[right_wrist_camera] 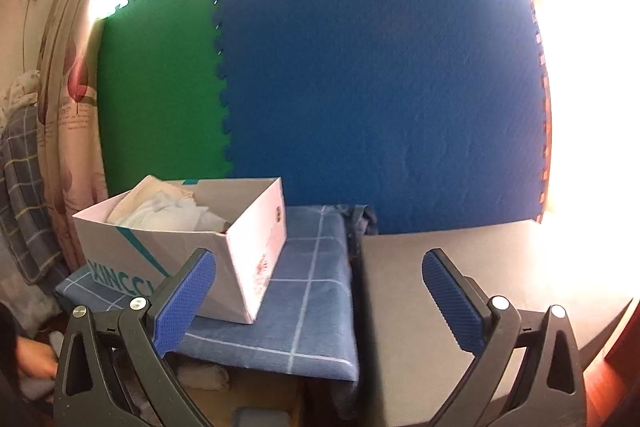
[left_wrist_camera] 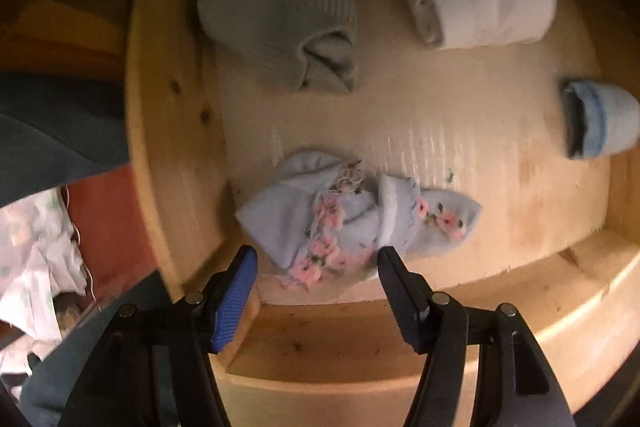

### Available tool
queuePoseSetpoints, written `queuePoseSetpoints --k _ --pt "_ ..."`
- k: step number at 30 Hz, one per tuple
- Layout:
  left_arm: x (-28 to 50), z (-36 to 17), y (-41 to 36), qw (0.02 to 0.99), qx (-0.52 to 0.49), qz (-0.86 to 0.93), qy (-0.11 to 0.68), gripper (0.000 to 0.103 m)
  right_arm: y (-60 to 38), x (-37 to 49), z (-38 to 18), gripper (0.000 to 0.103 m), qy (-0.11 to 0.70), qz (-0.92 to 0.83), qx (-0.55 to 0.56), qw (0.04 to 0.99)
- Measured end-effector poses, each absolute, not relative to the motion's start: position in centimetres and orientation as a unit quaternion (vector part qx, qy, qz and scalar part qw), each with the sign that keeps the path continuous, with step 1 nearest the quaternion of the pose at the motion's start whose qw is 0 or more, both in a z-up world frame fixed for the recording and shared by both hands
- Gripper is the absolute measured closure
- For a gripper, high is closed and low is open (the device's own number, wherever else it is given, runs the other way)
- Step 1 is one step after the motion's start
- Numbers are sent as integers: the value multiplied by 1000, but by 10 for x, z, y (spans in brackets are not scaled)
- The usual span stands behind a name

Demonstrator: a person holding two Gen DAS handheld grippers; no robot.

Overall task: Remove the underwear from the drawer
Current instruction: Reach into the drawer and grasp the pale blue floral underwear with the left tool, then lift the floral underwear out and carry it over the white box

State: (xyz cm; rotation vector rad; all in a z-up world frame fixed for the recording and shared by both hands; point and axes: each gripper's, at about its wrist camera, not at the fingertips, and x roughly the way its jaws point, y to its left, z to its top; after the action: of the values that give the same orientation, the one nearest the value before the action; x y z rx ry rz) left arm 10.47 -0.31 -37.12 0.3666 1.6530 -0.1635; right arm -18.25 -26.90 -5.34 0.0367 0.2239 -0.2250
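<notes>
In the left wrist view I look down into an open wooden drawer [left_wrist_camera: 172, 147]. A crumpled light blue underwear with pink flowers [left_wrist_camera: 352, 219] lies near its front wall. My left gripper [left_wrist_camera: 316, 255] is open just above it, with its fingertips either side of its near edge, holding nothing. A grey folded garment [left_wrist_camera: 280, 23], a white rolled one [left_wrist_camera: 480, 3] and a light blue rolled one [left_wrist_camera: 596, 119] lie further in. My right gripper [right_wrist_camera: 320, 263] is open and empty, held in the air away from the drawer.
The right wrist view shows a white cardboard box [right_wrist_camera: 240, 259] holding pale clothes on a blue checked cushion [right_wrist_camera: 312, 291], a grey tabletop [right_wrist_camera: 460, 251] to the right, and green and blue foam mats [right_wrist_camera: 360, 87] behind. Patterned cloth [left_wrist_camera: 36, 247] lies left of the drawer.
</notes>
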Motion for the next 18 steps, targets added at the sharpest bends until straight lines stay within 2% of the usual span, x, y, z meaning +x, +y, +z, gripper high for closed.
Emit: queuePoseSetpoints --k 7,9,11,12,13,18 --pt "112 -388 -12 628 196 -66 750 38 -248 -160 -52 0 154 -101 -2 983" --pt "119 -393 -18 620 190 -69 758 42 -249 -159 -46 0 144 -105 12 984" --pt "118 -392 -20 621 182 -84 758 57 -254 -157 -43 0 144 -110 31 983" --pt "117 -391 -21 621 175 -88 759 72 -255 -154 -44 0 152 -118 34 981" --pt "115 -388 -23 626 171 -89 756 78 -259 -150 -46 0 166 -120 45 978" --pt "106 -373 -21 662 152 -100 727 84 -264 -150 -46 0 172 -123 64 975"
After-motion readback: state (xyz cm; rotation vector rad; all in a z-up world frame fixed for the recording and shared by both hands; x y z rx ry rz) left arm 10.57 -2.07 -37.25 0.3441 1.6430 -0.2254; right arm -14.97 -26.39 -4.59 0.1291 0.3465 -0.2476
